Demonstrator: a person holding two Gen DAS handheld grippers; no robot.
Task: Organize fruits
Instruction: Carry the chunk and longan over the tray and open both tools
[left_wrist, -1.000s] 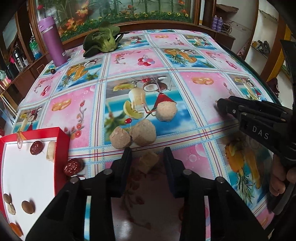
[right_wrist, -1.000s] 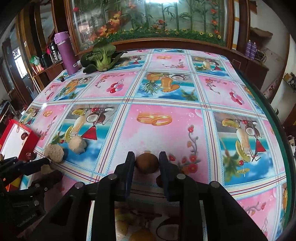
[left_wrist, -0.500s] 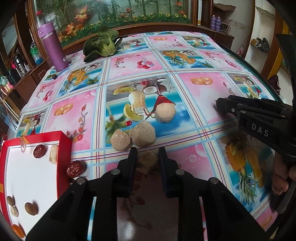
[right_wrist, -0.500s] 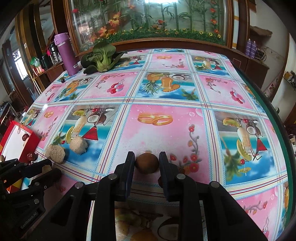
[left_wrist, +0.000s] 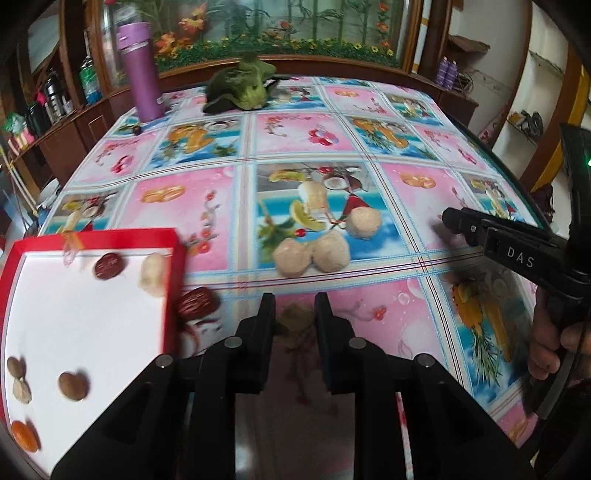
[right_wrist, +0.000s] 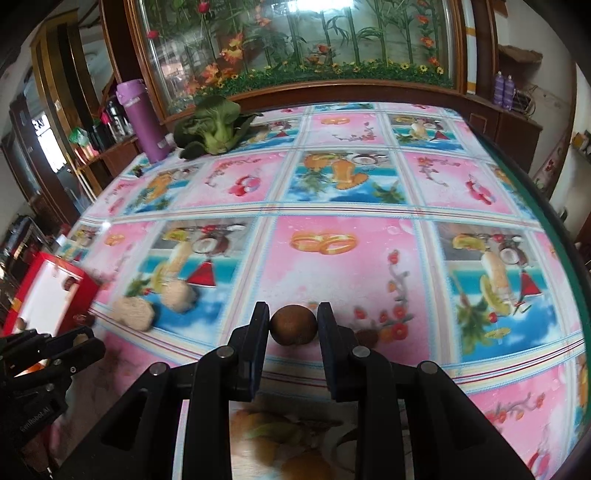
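Counter (left_wrist: 192, 199), covered by a fruit-print cloth, carrying loose fruits near its front edge. Compared with half a second earlier, both wrist views have shifted and blurred, and the red tray (left_wrist: 173, 254) at the front left corner now sits closer to the left hand-held gripper (left_wrist: 294, 317): both tools are judged to be lifting and carrying leftward toward it.

Tray: white floor, already holding a dark red date, pale pieces and brown nuts.

Three beige round fruits (left_wrist: 327, 251) lie together near the front middle of the counter; a red date (left_wrist: 195, 301) rests against the tray's right wall.

Left hand-held gripper: jaws drawn in on a small tan cube-like piece (left_wrist: 295, 323), which looks clamped, as before.

Right hand-held gripper (right_wrist: 293, 325): jaws pressed to both sides of a brown round fruit (right_wrist: 293, 325), unchanged.

Both items seem secured; release into the tray remains. Motion blur limits certainty about the left grip.
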